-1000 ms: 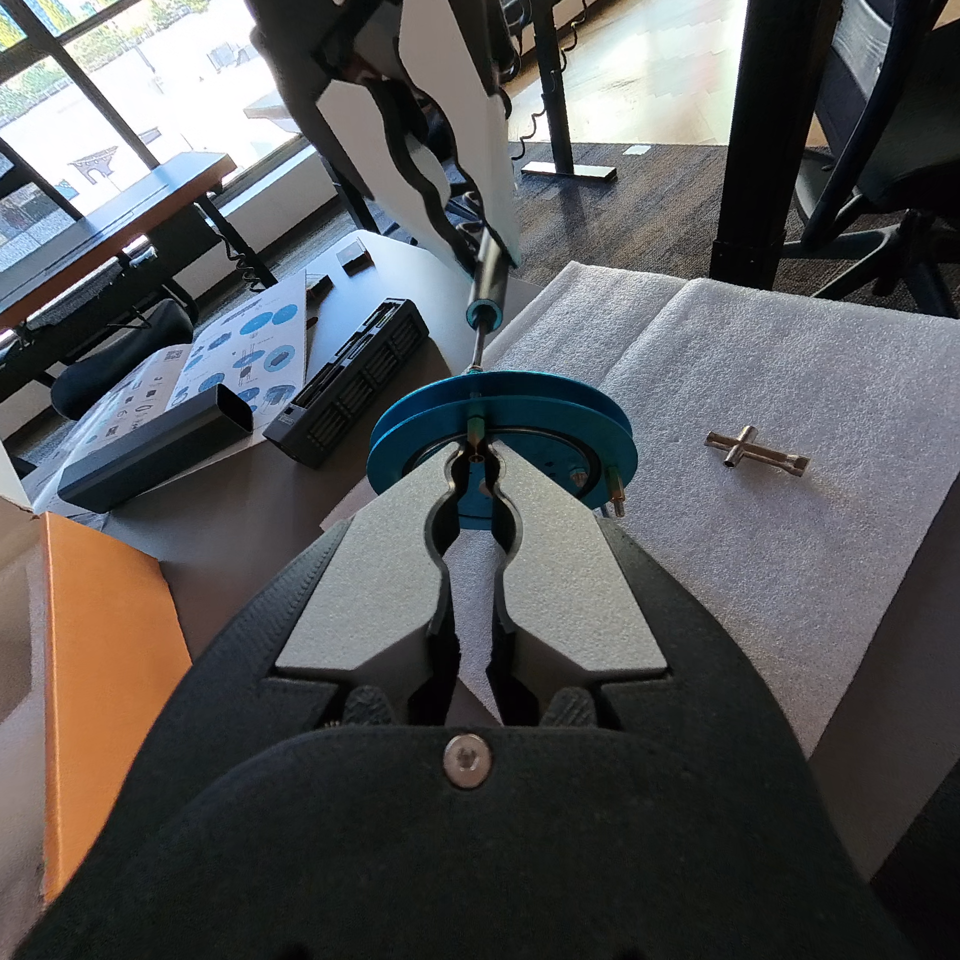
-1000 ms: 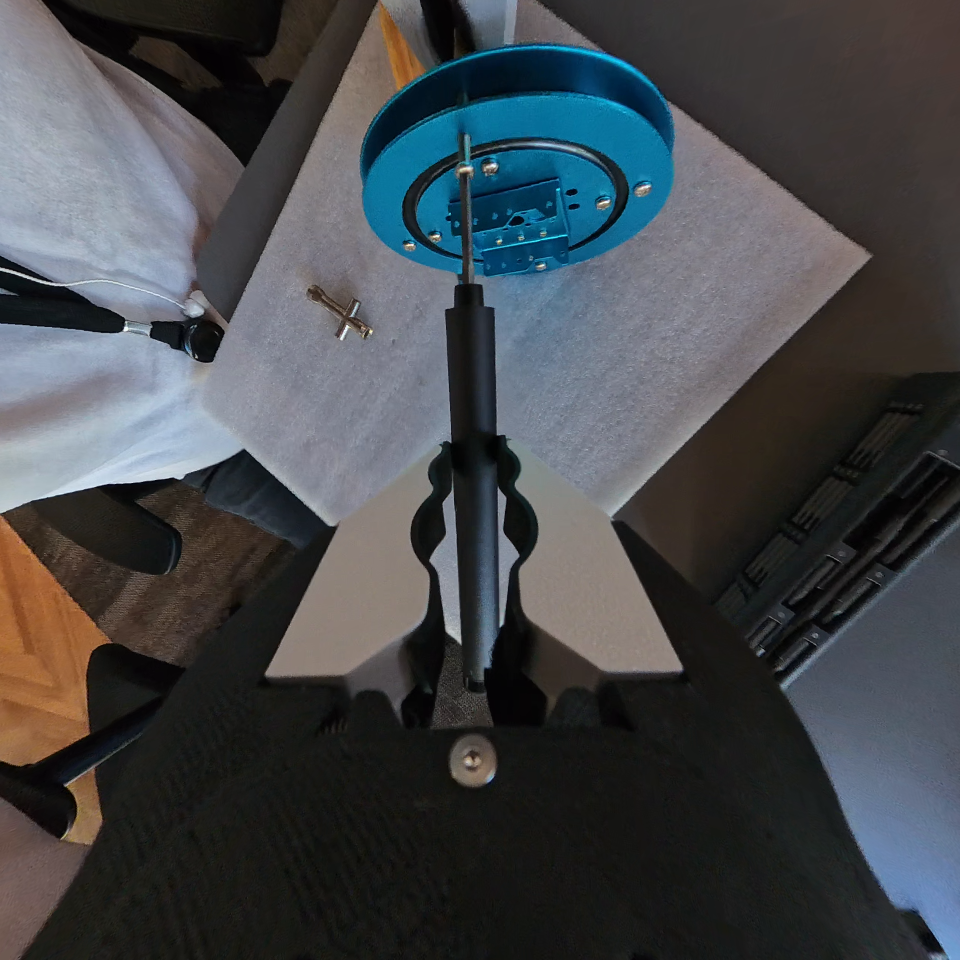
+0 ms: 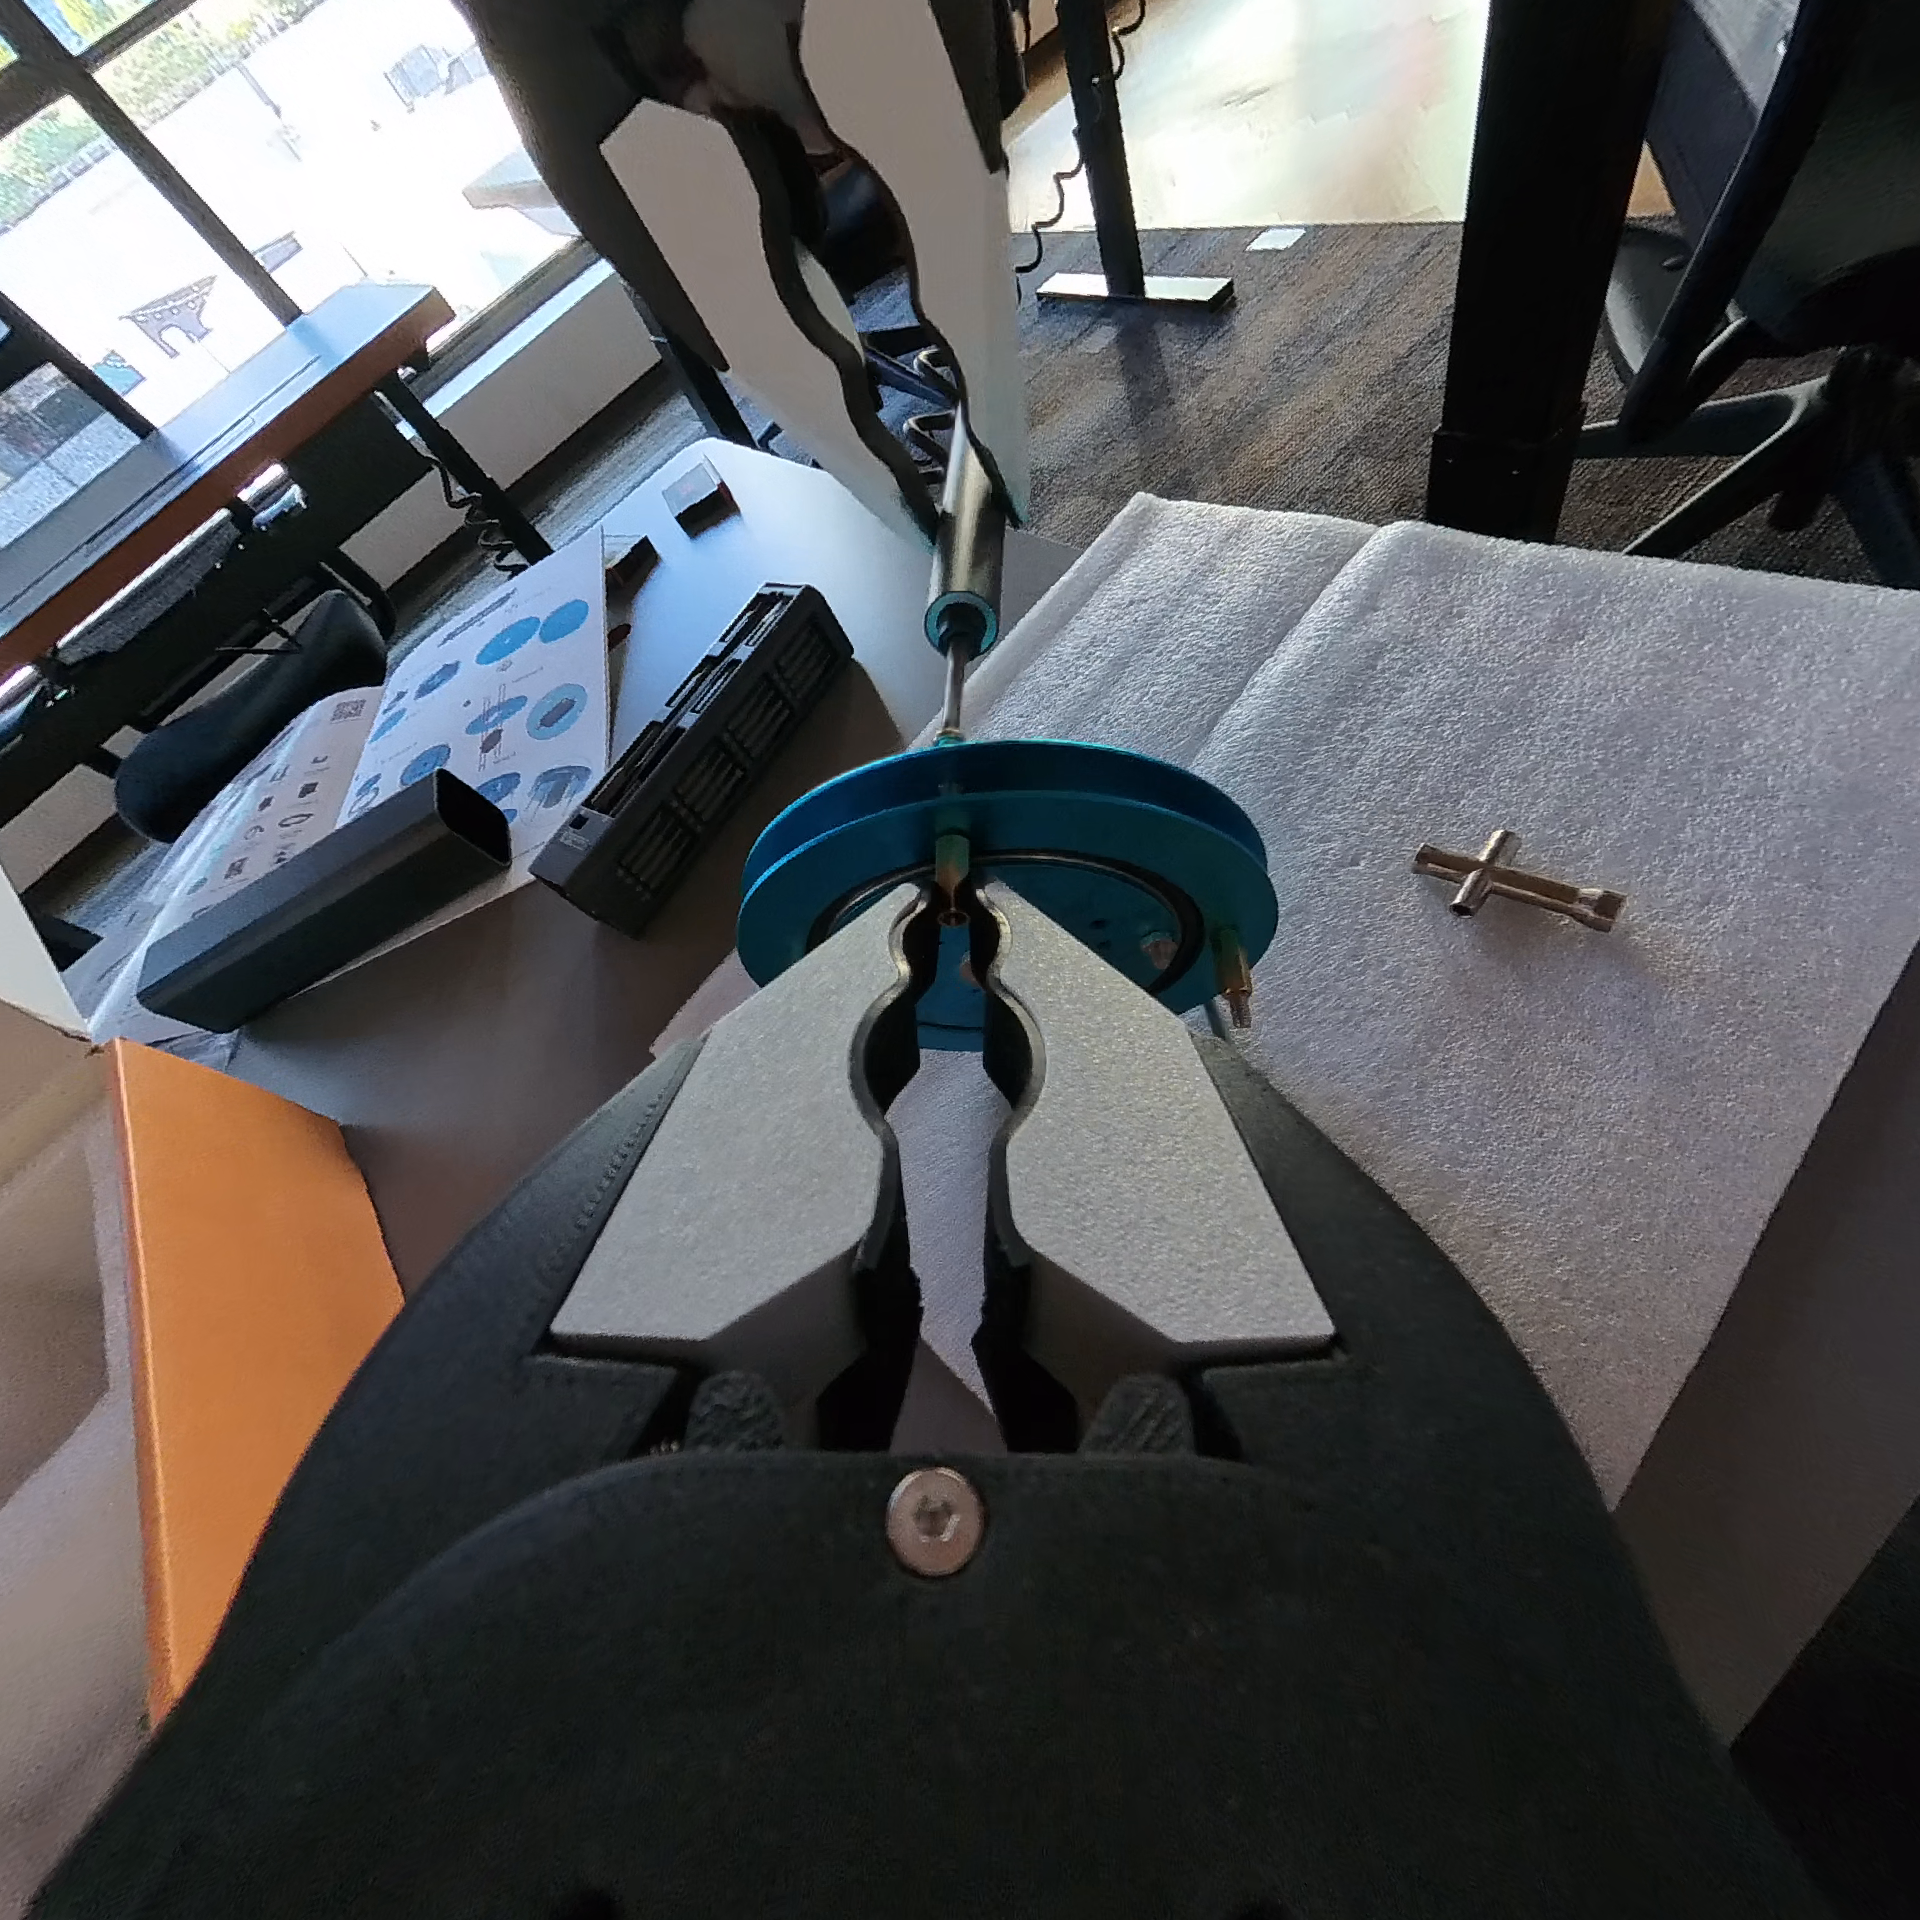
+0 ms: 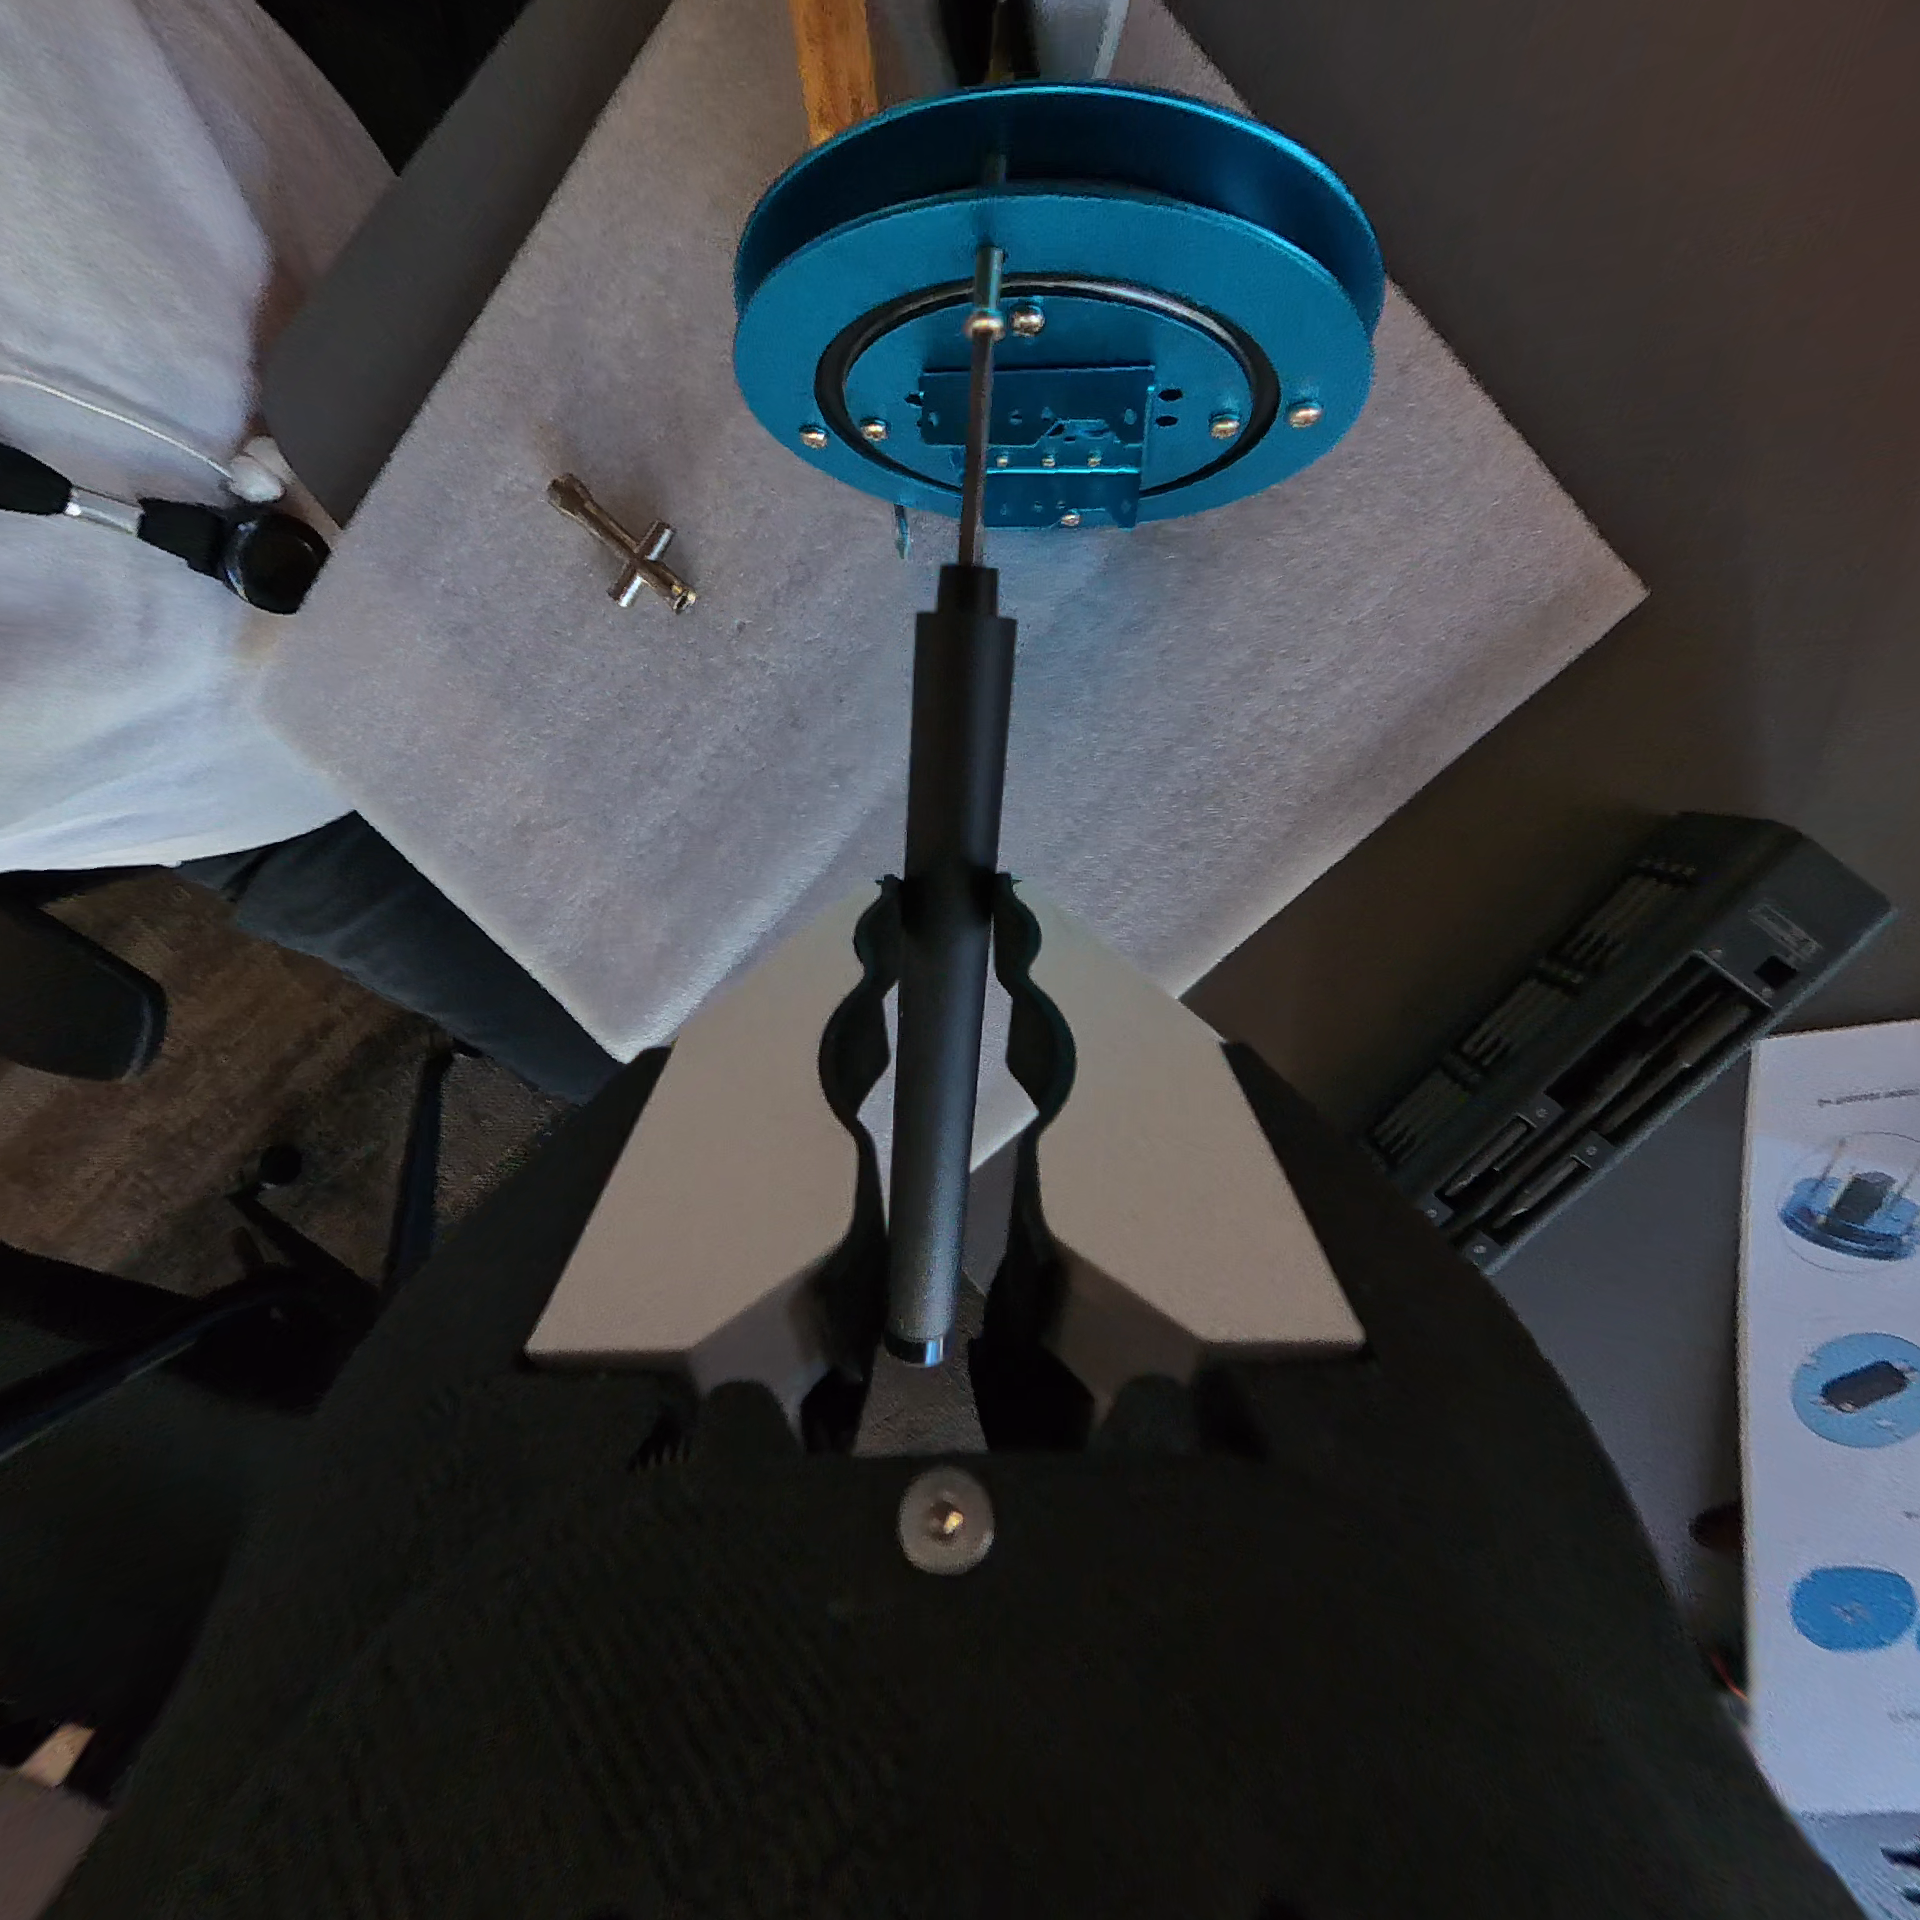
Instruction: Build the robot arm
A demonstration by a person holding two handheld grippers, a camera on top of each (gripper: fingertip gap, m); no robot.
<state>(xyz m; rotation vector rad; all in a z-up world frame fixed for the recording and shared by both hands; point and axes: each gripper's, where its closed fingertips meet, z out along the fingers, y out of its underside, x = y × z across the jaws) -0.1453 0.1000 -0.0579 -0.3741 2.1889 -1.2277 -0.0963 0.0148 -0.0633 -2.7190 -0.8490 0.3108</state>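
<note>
The white foam pad [image 3: 1558,727] is spread on the grey table [image 3: 468,1039], and it seems to be placed there so that small metal parts do not roll or scratch. On it the blue disc assembly [image 4: 1055,312], two round plates joined by short posts, is kept raised at its near edge. This edge is lifted because one brass standoff [image 3: 951,857] under the plate is pinched by the left gripper [image 3: 951,914], whose jaws are nearly pressed together around it. The plate is probably steadied in this way against the turning force of the tool.

The dark screwdriver [image 4: 951,935] is clamped along the jaws of the right gripper [image 4: 945,894], so its thin shaft points straight at a screw [image 4: 982,324] on the upper plate, and the tip is seen touching this screw.

A small cross-shaped wrench [image 3: 1517,888] is left apart on the foam, not touched by anything.

From the right wrist view the top face is shown: the ring of screws and the rectangular bracket [image 4: 1039,436] in the middle. These are hidden in the left wrist view. There, instead, the underside with the standoffs is shown, and also the black bit case [image 3: 696,758], the dark sleeve [image 3: 322,904] and the printed sheet [image 3: 488,675] beside the pad.
</note>
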